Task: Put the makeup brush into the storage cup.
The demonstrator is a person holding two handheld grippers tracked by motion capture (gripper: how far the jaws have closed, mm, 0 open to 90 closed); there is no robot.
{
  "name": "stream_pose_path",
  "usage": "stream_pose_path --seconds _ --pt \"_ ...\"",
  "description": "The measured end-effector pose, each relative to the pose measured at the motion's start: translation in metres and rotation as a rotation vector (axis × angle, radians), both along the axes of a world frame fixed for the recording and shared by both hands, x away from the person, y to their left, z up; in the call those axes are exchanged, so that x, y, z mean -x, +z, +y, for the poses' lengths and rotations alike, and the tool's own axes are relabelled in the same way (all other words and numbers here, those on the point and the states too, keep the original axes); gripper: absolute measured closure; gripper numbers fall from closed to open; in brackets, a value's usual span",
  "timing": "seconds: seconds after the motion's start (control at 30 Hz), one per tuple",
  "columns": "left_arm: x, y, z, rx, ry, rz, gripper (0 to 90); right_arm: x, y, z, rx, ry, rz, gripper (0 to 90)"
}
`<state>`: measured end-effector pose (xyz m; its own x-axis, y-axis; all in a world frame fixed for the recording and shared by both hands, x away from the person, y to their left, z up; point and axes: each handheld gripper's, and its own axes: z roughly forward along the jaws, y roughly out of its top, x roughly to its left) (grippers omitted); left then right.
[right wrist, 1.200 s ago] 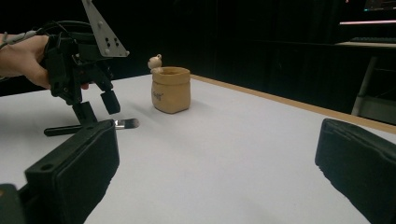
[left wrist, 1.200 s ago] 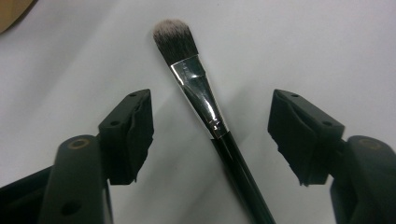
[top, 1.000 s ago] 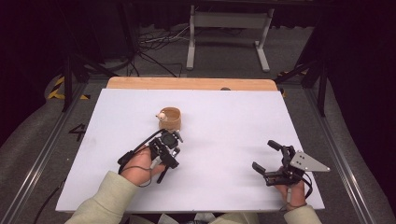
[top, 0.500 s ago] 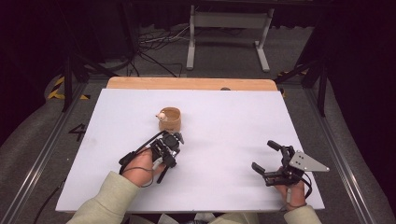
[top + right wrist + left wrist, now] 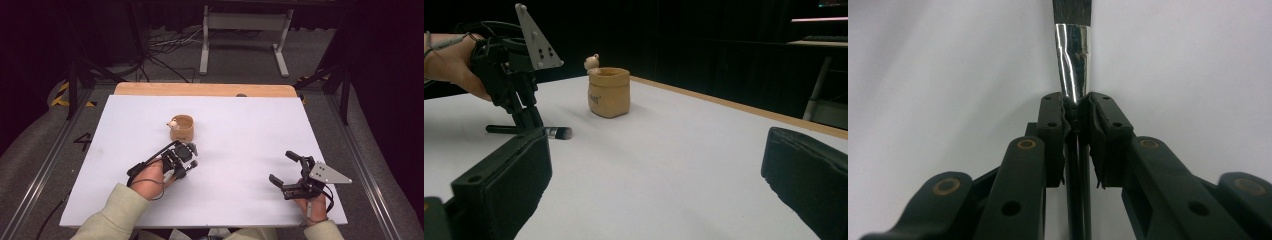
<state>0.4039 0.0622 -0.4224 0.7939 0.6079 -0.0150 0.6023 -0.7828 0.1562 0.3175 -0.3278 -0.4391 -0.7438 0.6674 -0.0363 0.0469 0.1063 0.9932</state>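
A white surface (image 5: 250,130) fills the middle of the high view, with a person's forearms entering from the bottom edge. At lower left of centre, the left gripper (image 5: 186,161) points down onto the surface, its jaws having just been closing; they now clench a slim brush (image 5: 1074,60). In the left gripper view the brush's shiny metal collar rises straight up from between the two black jaws, its dark bristles at the top edge. In the right gripper view the brush (image 5: 531,131) lies flat on the surface at left, beneath the left gripper (image 5: 526,117). A small tan pot (image 5: 181,127) with a tiny bear figure on its rim stands just above that gripper in the high view, near but apart. At lower right, the right gripper (image 5: 285,169) rests with jaws spread wide and nothing between them.
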Motion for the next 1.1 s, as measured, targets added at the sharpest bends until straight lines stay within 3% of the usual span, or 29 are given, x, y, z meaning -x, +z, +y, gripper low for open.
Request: stream_pose_path --seconds 0.07,0.23,0.53,0.8,1.1 --pt "0.001 0.000 0.000 0.023 0.002 0.003 77.2 0.000 0.000 0.000 0.000 0.000 -0.003 0.0" --pt "0.002 0.005 -0.001 0.031 -0.012 -0.001 77.4 0.000 0.000 0.000 -0.003 -0.001 -0.002 0.0" --pt "0.004 0.025 0.004 0.090 -0.018 -0.053 77.8 0.000 0.000 -0.001 -0.007 0.005 -0.006 0.0" --pt "0.007 0.044 0.012 0.183 -0.007 -0.138 78.0 0.000 0.000 -0.001 -0.007 0.005 -0.006 0.0" --pt "0.009 0.052 0.026 0.306 0.011 -0.225 78.0 0.000 0.000 -0.001 -0.007 0.005 -0.007 0.0"
